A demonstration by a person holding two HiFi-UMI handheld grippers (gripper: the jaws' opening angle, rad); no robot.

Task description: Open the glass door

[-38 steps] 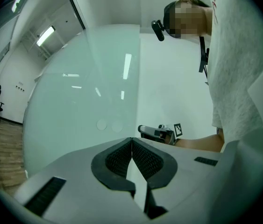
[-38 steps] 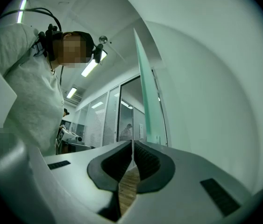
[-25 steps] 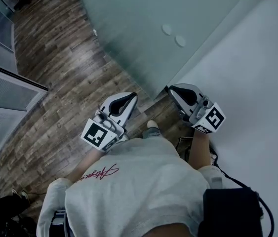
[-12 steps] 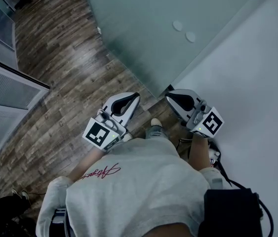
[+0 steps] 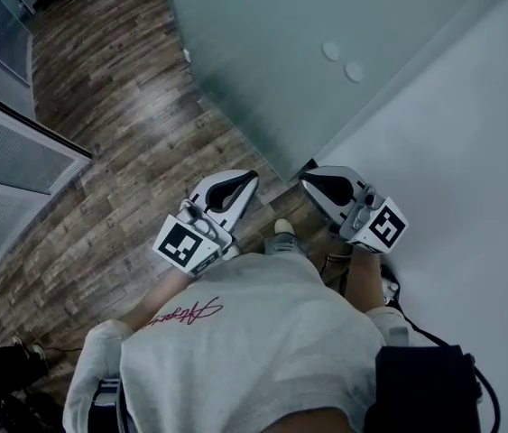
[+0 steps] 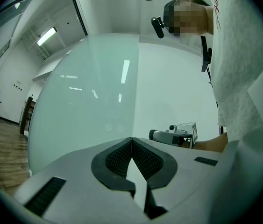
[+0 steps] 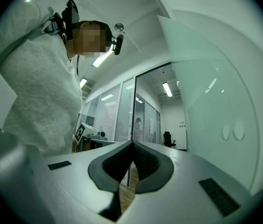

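Observation:
The frosted glass door (image 5: 263,52) fills the top middle of the head view, with two round discs (image 5: 342,61) on it. Its lower corner ends just above my two grippers. Both are held side by side in front of the person's body, pointing at that corner. The left gripper (image 5: 252,179) is shut and empty, and in its own view its jaws (image 6: 131,140) meet in front of the glass door (image 6: 84,101). The right gripper (image 5: 305,180) is shut on nothing too. In its view the shut gripper (image 7: 132,143) has the door (image 7: 206,97) and discs (image 7: 231,130) to its right.
A white wall (image 5: 452,133) runs along the right of the door. Wood plank floor (image 5: 118,124) lies to the left, bounded by glass partitions with blinds (image 5: 10,161). A corridor with an office chair (image 7: 168,138) shows past the door's edge. A shoe (image 5: 281,227) stands below the grippers.
The right gripper has come a little leftward and back from the door's corner. The left gripper has shifted slightly right. Both stay shut. The door sits a little further right in the picture.

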